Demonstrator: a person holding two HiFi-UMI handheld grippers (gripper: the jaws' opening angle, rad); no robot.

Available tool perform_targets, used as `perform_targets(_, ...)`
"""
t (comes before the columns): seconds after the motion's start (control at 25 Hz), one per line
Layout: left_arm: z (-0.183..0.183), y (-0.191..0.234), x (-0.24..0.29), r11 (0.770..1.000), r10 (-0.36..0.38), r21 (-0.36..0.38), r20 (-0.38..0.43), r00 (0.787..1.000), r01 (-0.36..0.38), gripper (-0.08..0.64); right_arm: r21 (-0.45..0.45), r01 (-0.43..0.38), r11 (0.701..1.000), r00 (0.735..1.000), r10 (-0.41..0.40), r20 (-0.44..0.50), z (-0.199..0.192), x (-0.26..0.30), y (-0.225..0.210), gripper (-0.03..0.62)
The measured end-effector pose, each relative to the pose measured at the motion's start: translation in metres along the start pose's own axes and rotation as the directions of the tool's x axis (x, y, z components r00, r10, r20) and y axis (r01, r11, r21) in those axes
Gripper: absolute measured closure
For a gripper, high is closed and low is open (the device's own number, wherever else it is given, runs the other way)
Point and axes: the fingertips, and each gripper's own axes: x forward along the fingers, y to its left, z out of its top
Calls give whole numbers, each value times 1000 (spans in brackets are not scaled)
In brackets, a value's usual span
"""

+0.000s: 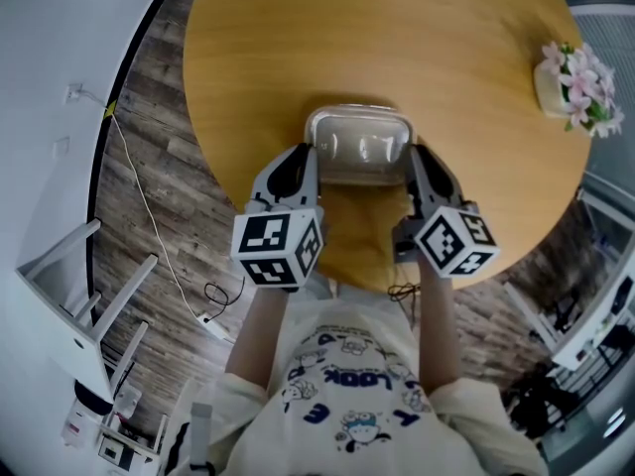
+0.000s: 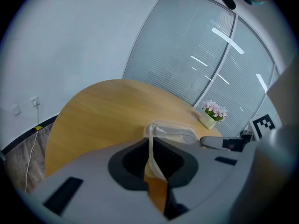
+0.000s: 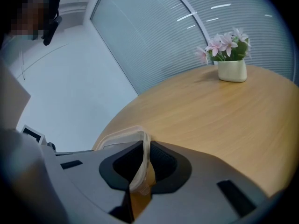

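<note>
A clear plastic container (image 1: 359,145) with a rounded rim lies on the round wooden table (image 1: 397,38), near its front edge. My left gripper (image 1: 309,159) is shut on the container's left rim, and my right gripper (image 1: 411,163) is shut on its right rim. In the left gripper view the thin rim (image 2: 170,129) runs down between the shut jaws of my left gripper (image 2: 152,147), and the right gripper's finger (image 2: 218,143) shows across the container. In the right gripper view the rim (image 3: 119,136) is pinched the same way by my right gripper (image 3: 144,155).
A white pot of pink flowers (image 1: 575,87) stands at the table's far right edge. On the floor at left are white furniture (image 1: 69,296) and a white cable (image 1: 159,236). A glass wall with blinds (image 2: 210,64) stands behind the table.
</note>
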Motion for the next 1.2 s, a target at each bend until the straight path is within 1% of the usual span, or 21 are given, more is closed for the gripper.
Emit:
perform_targets(0.16,5,-2,-5,1000,-2,7,15,1000,2,529,-10,-7,1000,1000,7,15,6,-6,5,548)
perform_targets(0.36,19,-9,-14,1000,-11,20,56,998,10,529,-16,-21,1000,999,21,45,16,-14,12,549)
perform_targets(0.64,45,-21,-33,998,-26,62,127,992,18,529,-60,-44,997,992,51,119,42,-32,30,551)
perform_targets(0.96,83,-41,-64,994,-50,110,234,971,24,530,-115,-67,991,971,91,221,78,-63,55,552)
perform_targets(1.2,108,-54,-92,989,-69,149,312,948,23,531,-163,-80,983,946,127,297,104,-88,77,552)
